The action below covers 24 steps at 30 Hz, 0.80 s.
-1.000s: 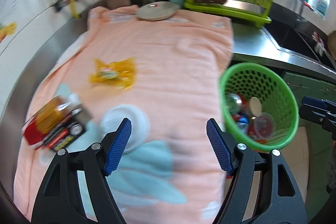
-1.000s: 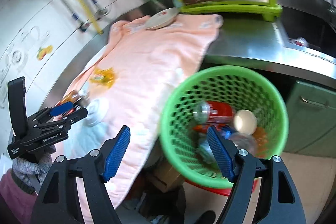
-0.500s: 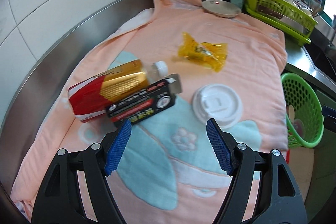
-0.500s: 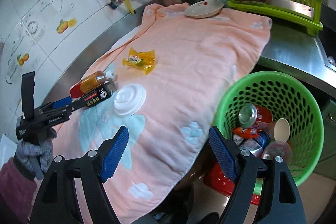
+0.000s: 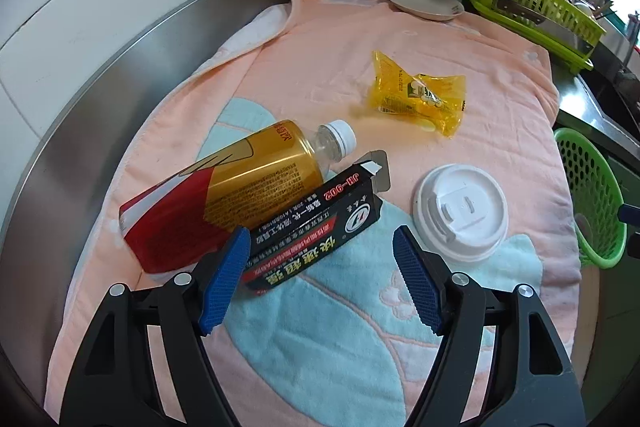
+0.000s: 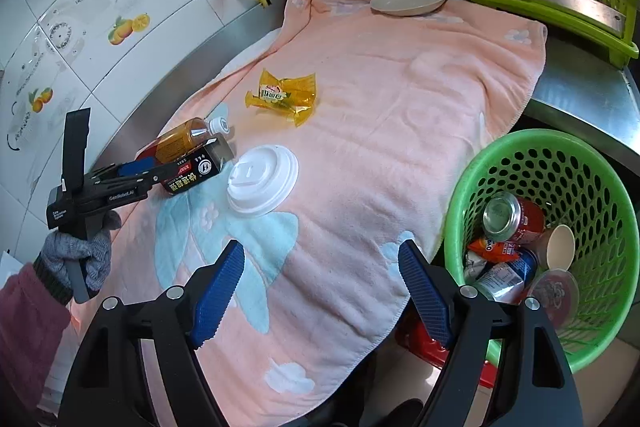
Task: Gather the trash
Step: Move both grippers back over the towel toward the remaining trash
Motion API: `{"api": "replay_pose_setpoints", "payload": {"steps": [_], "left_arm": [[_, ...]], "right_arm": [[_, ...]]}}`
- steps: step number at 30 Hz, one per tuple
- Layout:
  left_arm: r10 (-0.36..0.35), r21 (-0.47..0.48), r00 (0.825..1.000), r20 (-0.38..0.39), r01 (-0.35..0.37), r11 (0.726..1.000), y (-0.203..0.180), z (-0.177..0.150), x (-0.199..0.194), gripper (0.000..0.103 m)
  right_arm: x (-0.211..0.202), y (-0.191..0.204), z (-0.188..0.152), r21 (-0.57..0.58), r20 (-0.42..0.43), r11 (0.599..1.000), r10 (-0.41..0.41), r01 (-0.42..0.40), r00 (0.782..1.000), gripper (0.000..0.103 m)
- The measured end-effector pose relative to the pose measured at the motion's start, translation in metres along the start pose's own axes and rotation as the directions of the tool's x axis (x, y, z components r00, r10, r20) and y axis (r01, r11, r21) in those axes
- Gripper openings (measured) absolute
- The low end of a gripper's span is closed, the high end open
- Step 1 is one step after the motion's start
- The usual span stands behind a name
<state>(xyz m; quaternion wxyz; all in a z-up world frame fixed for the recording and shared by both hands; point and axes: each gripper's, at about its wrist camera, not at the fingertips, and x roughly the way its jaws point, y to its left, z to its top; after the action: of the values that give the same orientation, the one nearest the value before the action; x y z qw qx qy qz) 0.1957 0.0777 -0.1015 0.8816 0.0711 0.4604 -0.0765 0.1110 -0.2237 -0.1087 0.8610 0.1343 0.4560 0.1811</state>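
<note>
Over the last second the left gripper (image 5: 318, 279) has swung away from the green basket (image 6: 560, 187) and closed in on the litter, so the black carton (image 5: 316, 227) now sits at the mouth of its jaws, low in the middle of the left wrist view.

The peach towel (image 5: 440, 67) fills most of both views, draped over the steel counter (image 6: 580, 87). The basket sits at the lower right of the right wrist view, already holding cans and cups. On the towel, left of centre, a red and gold bottle (image 5: 224, 195) lies on its side with the carton resting against it; the white cup lid (image 5: 460, 213) lies just right of them, and the yellow wrapper (image 5: 420, 93) further up.

Both pairs of jaws stand apart and empty. The right gripper (image 6: 320, 291) hovers over the towel's near edge, beside the basket.

Risks, as I judge them: the carton leans on the round bottle, so a closing finger could catch the bottle, roll it, or squeeze both together. The carton's open flap could crumple and slip. A low approach could snag towel pile and drag the cloth.
</note>
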Motion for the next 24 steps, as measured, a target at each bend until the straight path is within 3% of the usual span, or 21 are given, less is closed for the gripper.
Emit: {"api": "replay_pose_setpoints", "payload": {"steps": [12, 24], "left_arm": [[-0.042, -0.002, 0.999, -0.015, 0.042, 0.999, 0.002, 0.002, 0.019, 0.071], [-0.103, -0.001, 0.995, -0.012, 0.103, 0.995, -0.008, -0.010, 0.010, 0.071]], "right_arm": [[0.015, 0.004, 0.005, 0.000, -0.022, 1.000, 0.022, -0.022, 1.000, 0.077], [0.021, 0.005, 0.005, 0.000, -0.033, 1.000, 0.031, -0.031, 0.999, 0.077]]}}
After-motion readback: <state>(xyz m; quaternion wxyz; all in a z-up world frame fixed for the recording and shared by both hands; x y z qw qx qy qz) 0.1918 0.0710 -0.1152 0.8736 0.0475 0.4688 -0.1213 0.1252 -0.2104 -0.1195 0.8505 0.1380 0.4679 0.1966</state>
